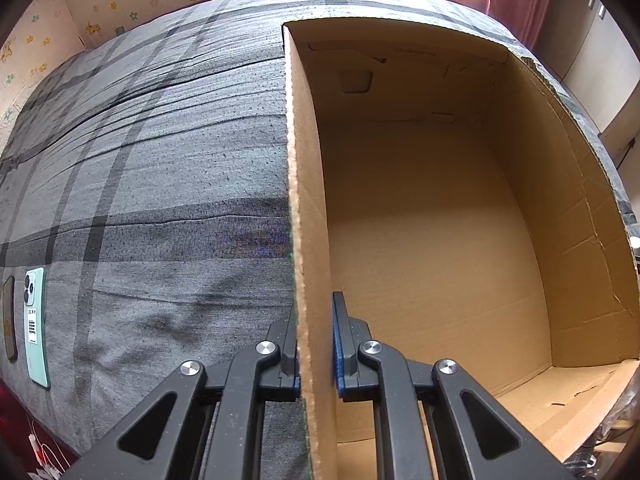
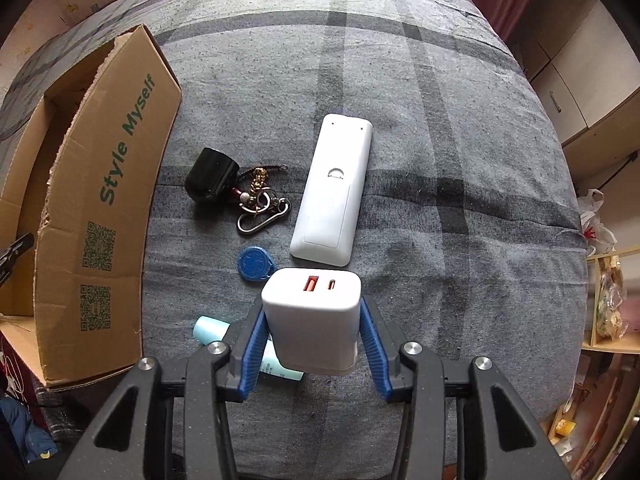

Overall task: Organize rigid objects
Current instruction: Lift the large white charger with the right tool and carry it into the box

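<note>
Left wrist view. Nearest the lens, the left claw was clenched on the near wall of the cardboard box, one blue pad inside the wall and one outside, steadying it. The box stood open on the bed, filling the right half of the frame; what showed of its floor was bare. At far lower left of the frame a mint-green phone lay flat on the plaid cover, a darker phone just beside it at the edge.

Right wrist view. Nearest the lens, the right claw grasped a white charger block across its sides, ports facing away from the camera; the block appeared clear of the cover. A pale teal tube lay under the claw, partly hidden. Just past the charger at centre frame: a blue key fob. Further up, a white remote, its long axis running up the frame with a slight lean right. Left of that, a black pouch touching a bunch of key rings.

The relation that mattered: the box sat at left of this frame, its printed wall facing the items and its opening beyond that wall. Judgement: the charger had to travel left and clear the rim before being let go. The right hand carried it; the left was occupied holding the box.
</note>
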Tool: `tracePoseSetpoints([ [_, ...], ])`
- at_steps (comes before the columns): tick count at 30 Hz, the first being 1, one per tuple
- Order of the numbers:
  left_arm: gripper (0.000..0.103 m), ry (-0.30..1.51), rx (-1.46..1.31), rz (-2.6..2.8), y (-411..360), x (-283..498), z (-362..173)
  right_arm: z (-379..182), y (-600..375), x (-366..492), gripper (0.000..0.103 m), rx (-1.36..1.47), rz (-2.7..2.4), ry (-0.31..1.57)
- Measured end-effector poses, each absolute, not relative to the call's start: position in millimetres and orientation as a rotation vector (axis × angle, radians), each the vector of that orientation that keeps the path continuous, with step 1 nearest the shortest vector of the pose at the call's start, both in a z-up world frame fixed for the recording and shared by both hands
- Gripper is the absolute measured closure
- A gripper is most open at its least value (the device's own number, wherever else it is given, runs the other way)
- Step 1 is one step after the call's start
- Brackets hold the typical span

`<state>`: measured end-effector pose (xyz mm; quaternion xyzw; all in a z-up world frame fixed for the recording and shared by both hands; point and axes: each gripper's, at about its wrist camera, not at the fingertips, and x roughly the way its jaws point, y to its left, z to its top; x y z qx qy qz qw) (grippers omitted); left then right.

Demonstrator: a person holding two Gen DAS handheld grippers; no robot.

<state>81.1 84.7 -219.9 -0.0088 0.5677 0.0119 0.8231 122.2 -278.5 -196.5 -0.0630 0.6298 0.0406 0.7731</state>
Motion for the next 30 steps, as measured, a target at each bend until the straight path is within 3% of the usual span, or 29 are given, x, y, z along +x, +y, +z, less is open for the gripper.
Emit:
tracePoseSetpoints([
  [30,0.091,1.223,-0.021,0.025,85.3,84.9,-219.0,-99.1,-154.4,135.7,0.055,-0.239,0.252,1.198],
])
